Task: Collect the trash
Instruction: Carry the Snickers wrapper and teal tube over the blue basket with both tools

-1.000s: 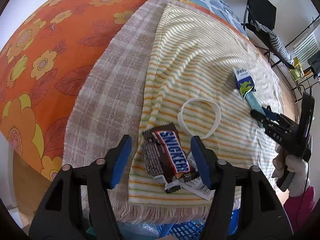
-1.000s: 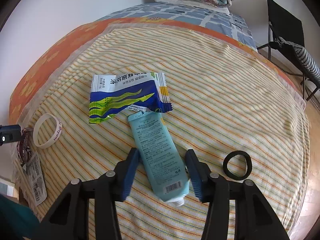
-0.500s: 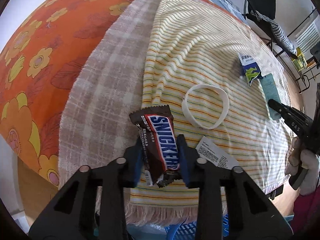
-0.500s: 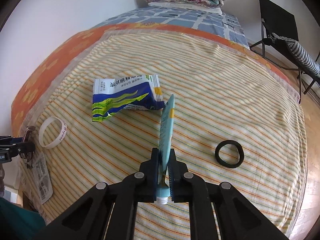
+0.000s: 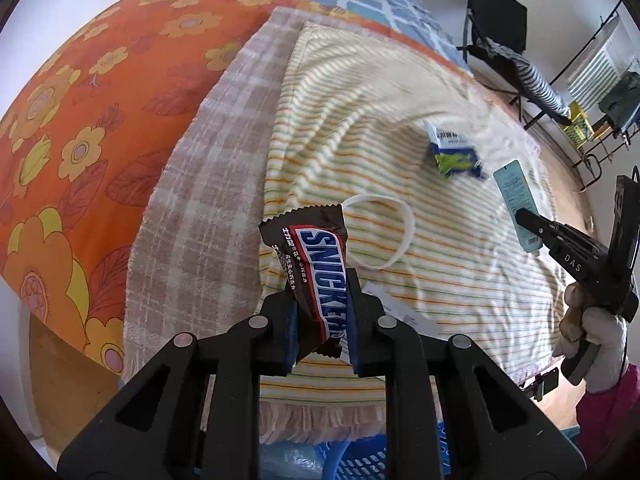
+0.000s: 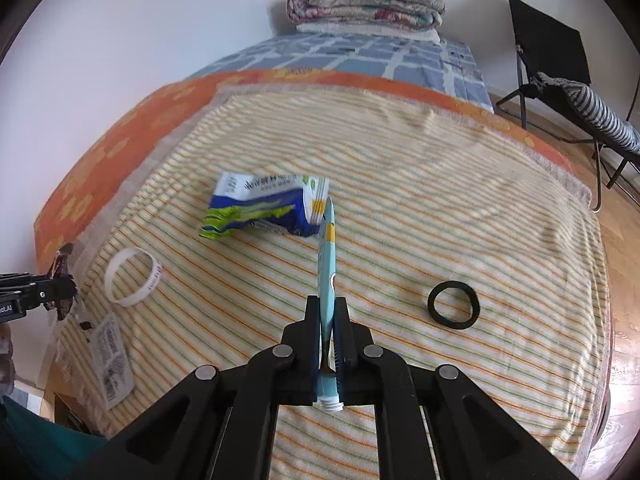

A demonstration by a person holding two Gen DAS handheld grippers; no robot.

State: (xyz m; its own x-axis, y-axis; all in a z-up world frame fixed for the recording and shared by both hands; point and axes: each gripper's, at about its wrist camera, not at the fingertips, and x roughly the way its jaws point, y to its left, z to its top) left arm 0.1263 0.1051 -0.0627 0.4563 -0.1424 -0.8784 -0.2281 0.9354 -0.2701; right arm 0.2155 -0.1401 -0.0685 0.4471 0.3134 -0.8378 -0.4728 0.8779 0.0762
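Across the bed, I see an orange flowered sheet [image 5: 92, 92] with a blue checked cover [image 6: 360, 56] beyond it and a folded quilt [image 6: 364, 0] stacked at the far end. Over the orange sheet lies a beige plaid towel [image 5: 200, 184], and on top of that a yellow striped towel [image 6: 420, 208] where the clutter sits. A black chair [image 6: 548, 48] stands off to the right on the wood floor.

On the striped towel lies a blue and white snack packet [image 6: 264, 208], crumpled and blurred. A white wristband [image 6: 134, 276] lies nearer the left edge, a black hair tie [image 6: 453, 307] well to the right, and a white paper tag [image 6: 112, 364] near the front edge.

My right gripper [image 6: 329, 334] is clamped on a flattened light blue tube [image 6: 328, 256], gripped near its open threaded neck and seen edge-on, its far end in front of the snack packet. My left gripper [image 5: 320, 312] has just been closing and now pinches a brown Snickers wrapper [image 5: 320, 264] by its lower half, raised clear of the towel, the wristband just behind it. From the left camera I also see a gloved hand [image 5: 596, 320] carrying the right gripper.
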